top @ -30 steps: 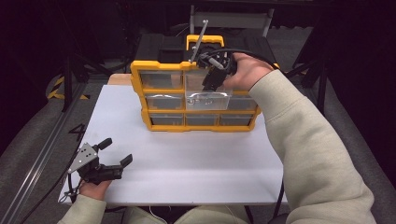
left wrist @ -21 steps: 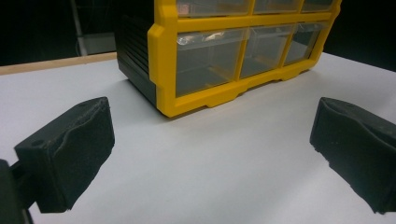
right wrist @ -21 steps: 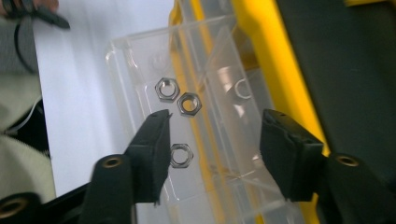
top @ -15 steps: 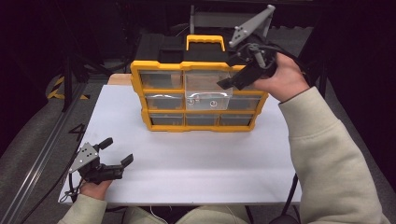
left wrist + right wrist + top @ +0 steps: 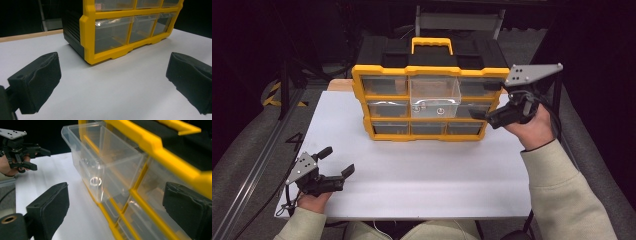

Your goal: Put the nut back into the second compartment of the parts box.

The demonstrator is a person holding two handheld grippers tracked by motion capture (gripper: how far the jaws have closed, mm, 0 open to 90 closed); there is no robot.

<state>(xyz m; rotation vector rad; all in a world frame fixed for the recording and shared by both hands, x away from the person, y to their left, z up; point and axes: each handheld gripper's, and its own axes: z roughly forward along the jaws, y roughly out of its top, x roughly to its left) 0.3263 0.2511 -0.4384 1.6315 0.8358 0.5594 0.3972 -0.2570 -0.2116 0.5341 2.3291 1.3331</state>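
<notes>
Clear drawer juts from yellow organizer, holding small metal rings.

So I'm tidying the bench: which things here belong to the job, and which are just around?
In the job:
- yellow organizer
- pulled-out clear drawer
- right gripper, jaws just opened, empty

Just around:
- left gripper, open, resting on the white table

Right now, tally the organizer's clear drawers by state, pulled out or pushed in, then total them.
Pulled-out clear plastic drawer, top row middle of the yellow and black organizer: 1
Pushed-in clear plastic drawers: 8
Total: 9
</notes>
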